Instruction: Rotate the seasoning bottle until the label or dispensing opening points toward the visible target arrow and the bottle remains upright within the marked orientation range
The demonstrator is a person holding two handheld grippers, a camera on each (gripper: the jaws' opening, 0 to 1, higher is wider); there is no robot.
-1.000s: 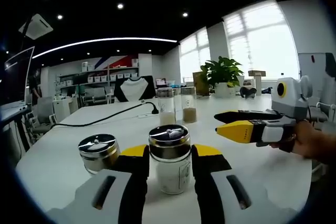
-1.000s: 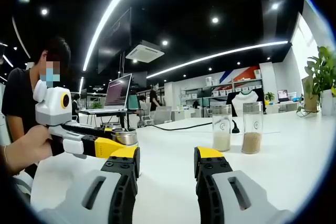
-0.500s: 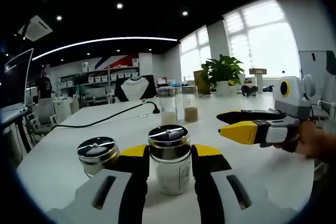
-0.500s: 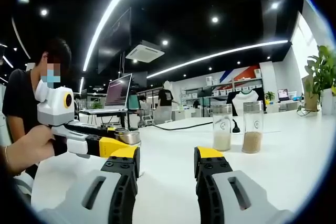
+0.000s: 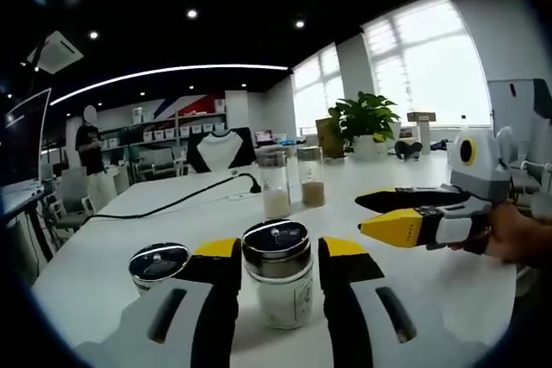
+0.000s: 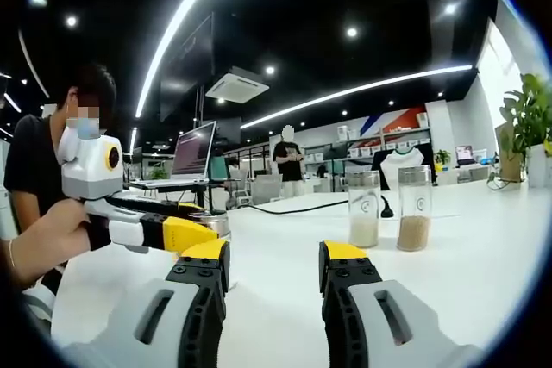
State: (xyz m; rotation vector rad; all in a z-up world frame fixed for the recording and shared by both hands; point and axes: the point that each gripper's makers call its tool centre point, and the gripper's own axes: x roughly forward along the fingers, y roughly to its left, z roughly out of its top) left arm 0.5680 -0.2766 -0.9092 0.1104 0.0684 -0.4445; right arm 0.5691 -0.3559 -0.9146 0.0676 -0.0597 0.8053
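Observation:
A clear seasoning bottle (image 5: 279, 286) with a shiny metal lid stands upright on the white table (image 5: 431, 295). Its printed label faces right of the camera. My left gripper (image 5: 280, 252) is open, its yellow-tipped jaws standing close on either side of the bottle with thin gaps showing. My right gripper (image 5: 379, 213) hangs open over the table to the bottle's right, held by a hand (image 5: 517, 234). In the right gripper view my right gripper (image 6: 273, 256) has nothing between its jaws, and my left gripper (image 6: 194, 223) comes in from the left.
A short jar with a metal lid (image 5: 157, 266) stands just left of the bottle. Two tall shakers (image 5: 275, 183) (image 5: 311, 177) stand farther back, beside a black cable (image 5: 172, 204). A potted plant (image 5: 366, 122) stands at the far edge. A person (image 6: 52, 135) sits at the left.
The left gripper view has risen slightly, so the bottle and jar sit lower and their lids show more from above. The left gripper has edged right in the right gripper view.

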